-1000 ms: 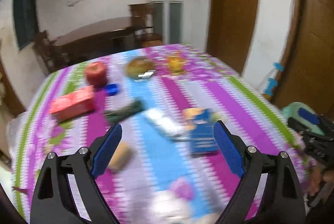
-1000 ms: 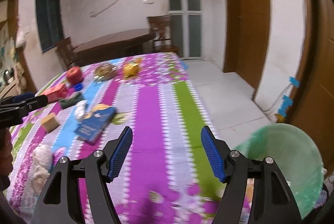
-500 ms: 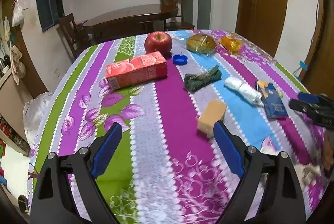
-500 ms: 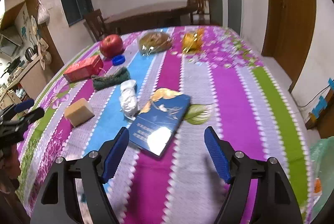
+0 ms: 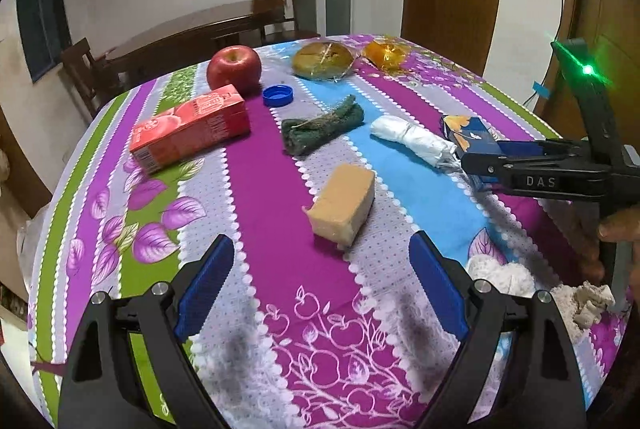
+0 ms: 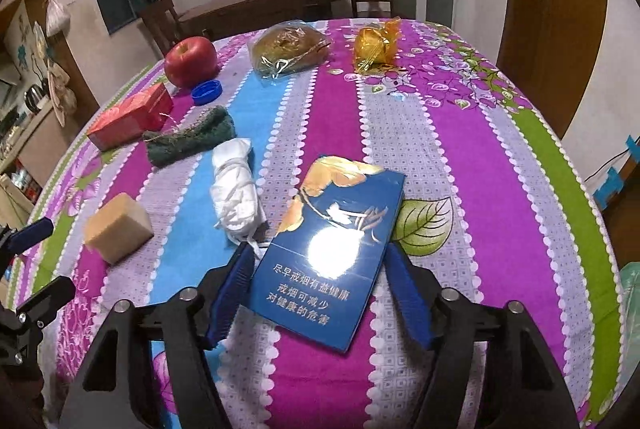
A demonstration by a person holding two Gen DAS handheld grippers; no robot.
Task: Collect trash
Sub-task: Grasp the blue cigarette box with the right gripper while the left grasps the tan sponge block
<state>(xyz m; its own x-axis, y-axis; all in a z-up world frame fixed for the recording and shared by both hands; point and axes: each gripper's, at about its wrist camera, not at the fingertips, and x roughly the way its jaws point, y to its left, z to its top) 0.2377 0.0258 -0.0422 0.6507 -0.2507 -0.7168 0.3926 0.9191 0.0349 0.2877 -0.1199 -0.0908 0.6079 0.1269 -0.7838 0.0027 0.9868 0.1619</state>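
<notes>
Right hand-held gripper (image 6: pixel 320 293), jaws wide, straddles glossy blue cigarette box (image 6: pixel 332 249) on tablecloth (image 6: pixel 480 157).

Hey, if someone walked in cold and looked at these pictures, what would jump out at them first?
Probably the glossy blue cigarette carton lying flat on the loud purple striped tablecloth, with the open right gripper straddling its near end. Next, the red apple at the far side beside a red juice carton. The tan block lies just ahead of the open left gripper.
</notes>
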